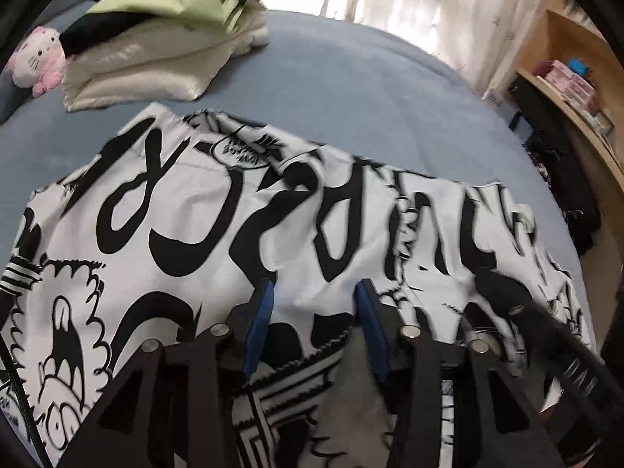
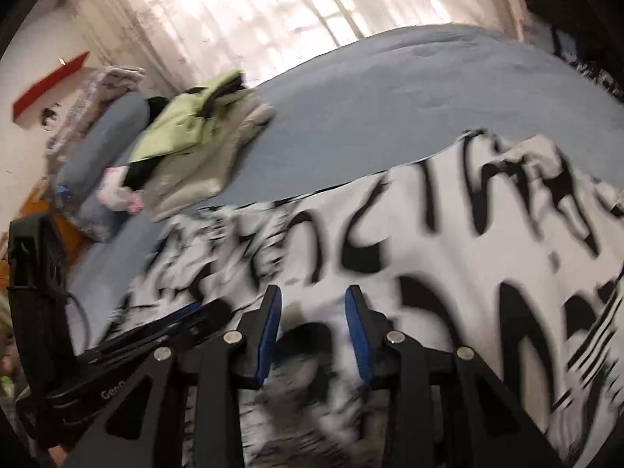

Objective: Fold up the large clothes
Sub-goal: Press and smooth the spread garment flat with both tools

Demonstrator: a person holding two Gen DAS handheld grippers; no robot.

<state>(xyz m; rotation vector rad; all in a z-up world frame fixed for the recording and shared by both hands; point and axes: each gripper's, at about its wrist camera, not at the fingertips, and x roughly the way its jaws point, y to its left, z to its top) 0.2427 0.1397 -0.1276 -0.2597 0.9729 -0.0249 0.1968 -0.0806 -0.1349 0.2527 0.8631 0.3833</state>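
Observation:
A large white garment with bold black cartoon print (image 1: pixel 234 214) lies spread on the blue bed (image 1: pixel 351 78); the right wrist view shows it blurred (image 2: pixel 448 253). My left gripper (image 1: pixel 314 292) hovers over the garment's near part, its blue pads apart, with cloth below them and nothing pinched. My right gripper (image 2: pixel 314 296) stands over the same garment further right, pads also apart on nothing. Each gripper shows in the other's view: the right one (image 1: pixel 491 284) low on the cloth, the left one (image 2: pixel 210 312) at the garment's left edge.
A stack of folded clothes, pale green on cream (image 1: pixel 156 58), sits at the bed's far left beside a pink and white plush toy (image 1: pixel 39 58). A wooden shelf with boxes (image 1: pixel 565 97) stands right of the bed. Curtains (image 2: pixel 253 19) hang behind.

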